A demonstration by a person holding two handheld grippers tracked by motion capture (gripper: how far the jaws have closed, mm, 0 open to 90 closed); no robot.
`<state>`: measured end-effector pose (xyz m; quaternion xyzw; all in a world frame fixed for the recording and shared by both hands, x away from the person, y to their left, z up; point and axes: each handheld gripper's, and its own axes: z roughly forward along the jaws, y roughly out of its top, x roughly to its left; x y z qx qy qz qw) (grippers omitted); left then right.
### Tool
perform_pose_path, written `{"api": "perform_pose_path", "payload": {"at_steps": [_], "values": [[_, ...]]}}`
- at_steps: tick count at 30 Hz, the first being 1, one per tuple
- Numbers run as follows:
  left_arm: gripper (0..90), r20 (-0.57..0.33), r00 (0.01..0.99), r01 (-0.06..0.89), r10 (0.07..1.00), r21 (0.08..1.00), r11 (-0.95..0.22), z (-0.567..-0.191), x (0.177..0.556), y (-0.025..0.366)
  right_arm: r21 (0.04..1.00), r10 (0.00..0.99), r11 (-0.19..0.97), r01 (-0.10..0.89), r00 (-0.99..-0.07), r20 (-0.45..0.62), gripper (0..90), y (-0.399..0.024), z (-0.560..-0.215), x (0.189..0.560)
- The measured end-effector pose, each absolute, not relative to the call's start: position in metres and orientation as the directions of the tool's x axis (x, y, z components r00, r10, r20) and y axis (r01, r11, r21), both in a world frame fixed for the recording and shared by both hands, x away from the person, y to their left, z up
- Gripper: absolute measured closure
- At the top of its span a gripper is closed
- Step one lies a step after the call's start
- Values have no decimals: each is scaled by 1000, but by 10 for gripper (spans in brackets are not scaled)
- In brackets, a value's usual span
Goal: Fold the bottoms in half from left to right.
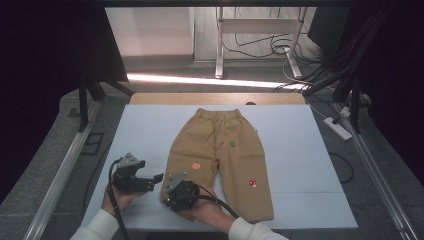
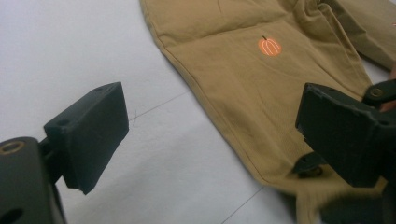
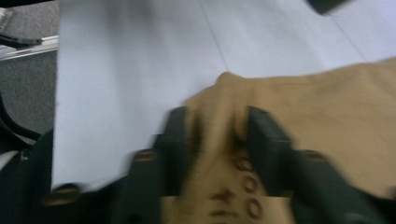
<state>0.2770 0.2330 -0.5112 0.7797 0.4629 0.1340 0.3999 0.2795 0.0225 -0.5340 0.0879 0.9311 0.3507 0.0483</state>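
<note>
Tan trousers (image 1: 220, 160) flat on white table (image 1: 145, 130), waist far. Right gripper (image 3: 215, 140) pinched on left leg hem, cloth bunched between jaws. Left gripper (image 2: 210, 135) wide open, empty, just beside that hem. Likely faults: thin bite slipping on lift; single layer caught, leg dragging askew.

A lab recording bay: black curtains (image 1: 45, 45) flank a white-topped table (image 1: 310, 165), with loose cables (image 1: 260, 47) and a power strip (image 1: 339, 128) on grey floor

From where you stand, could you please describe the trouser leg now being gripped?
On the pale blue mat lie tan trousers. The gripped leg is the camera-left one, its hem pinched by the right gripper. It bears an orange pumpkin; the other bears a red mushroom.
</note>
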Motion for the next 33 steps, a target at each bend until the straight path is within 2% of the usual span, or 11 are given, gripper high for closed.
{"api": "perform_pose_path", "payload": {"at_steps": [2,3,6,12,17,33], "values": [[94,-163,536,614,829,748,-250,-511,278,233,652,207,744,145,-978,-18,858,18,-532,283],[94,-164,536,614,828,749,-249,-511,278,233,648,206,745,159,-979,4,868,16,-531,286],[94,-164,538,615,827,748,-251,-511,280,231,674,206,714,190,-977,57,873,8,-528,288],[103,-190,537,627,822,742,-238,-510,288,227,707,186,691,152,-982,30,872,-2,-519,281],[105,-209,546,631,811,740,-234,-508,299,221,714,184,679,171,-981,60,872,-5,-519,282],[108,-214,568,637,794,726,-260,-504,321,215,716,174,680,158,-983,51,871,-5,-520,279]]}}
